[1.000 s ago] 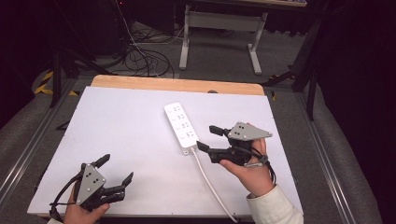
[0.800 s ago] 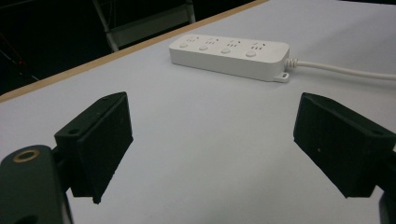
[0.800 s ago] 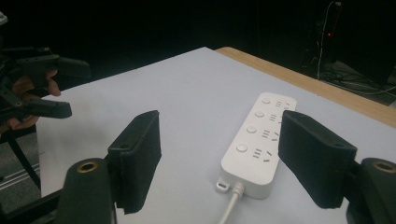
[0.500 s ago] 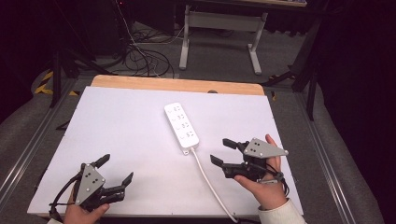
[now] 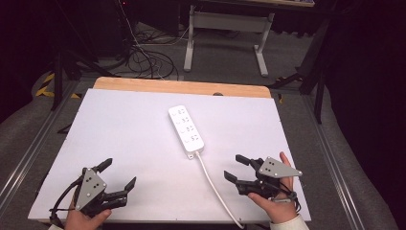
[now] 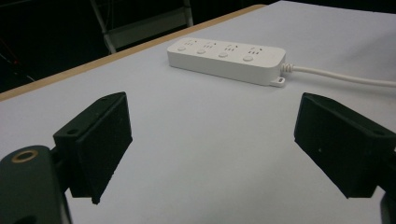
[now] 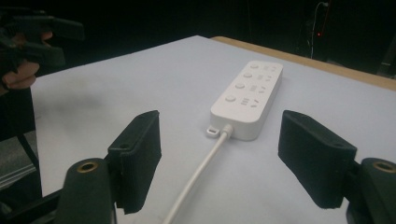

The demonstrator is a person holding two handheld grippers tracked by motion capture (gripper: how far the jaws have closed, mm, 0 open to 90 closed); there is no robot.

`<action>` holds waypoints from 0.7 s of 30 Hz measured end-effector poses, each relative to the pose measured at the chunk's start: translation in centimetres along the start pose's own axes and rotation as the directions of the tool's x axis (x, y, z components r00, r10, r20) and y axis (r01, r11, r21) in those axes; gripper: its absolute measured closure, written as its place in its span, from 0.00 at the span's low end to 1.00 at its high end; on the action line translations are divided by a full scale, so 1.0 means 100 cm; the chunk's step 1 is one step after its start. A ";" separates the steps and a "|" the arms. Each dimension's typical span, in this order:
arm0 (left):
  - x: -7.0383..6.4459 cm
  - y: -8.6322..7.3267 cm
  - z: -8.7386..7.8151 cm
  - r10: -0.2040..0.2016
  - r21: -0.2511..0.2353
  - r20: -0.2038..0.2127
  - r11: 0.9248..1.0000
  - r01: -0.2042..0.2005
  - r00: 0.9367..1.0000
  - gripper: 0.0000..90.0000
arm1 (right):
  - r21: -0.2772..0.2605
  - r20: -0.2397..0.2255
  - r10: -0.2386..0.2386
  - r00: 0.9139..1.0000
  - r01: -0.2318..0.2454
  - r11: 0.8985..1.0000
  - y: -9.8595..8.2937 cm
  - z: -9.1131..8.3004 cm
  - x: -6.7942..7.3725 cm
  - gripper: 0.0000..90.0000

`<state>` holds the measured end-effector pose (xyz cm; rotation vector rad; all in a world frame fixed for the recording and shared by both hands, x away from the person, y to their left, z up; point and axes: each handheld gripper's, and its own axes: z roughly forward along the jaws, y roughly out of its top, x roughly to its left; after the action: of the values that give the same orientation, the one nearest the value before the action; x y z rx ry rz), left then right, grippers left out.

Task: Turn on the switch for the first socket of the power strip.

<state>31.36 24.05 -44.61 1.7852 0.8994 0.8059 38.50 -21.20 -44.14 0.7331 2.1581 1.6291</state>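
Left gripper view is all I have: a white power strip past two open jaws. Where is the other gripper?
Observer: The right gripper is at the near right of the table, just right of the strip's cord.
Operator: Is it gripping the cord?
Observer: No. In the right gripper view its jaws stand wide apart, with the cord on the table between them, untouched.
Operator: How does the power strip lie on the table?
Observer: Near the middle, lengthwise away from the person, the cord leaving its near end and running off the near edge.
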 end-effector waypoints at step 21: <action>0.007 -0.003 0.001 -0.009 -0.012 0.031 1.000 0.010 0.999 0.13 | 0.129 0.057 0.025 0.998 -0.032 0.991 -0.038 -0.005 -0.006 0.29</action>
<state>31.71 24.70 -44.83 1.7772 0.8807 0.7746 38.01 -22.76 -47.62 0.8409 2.2399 1.4748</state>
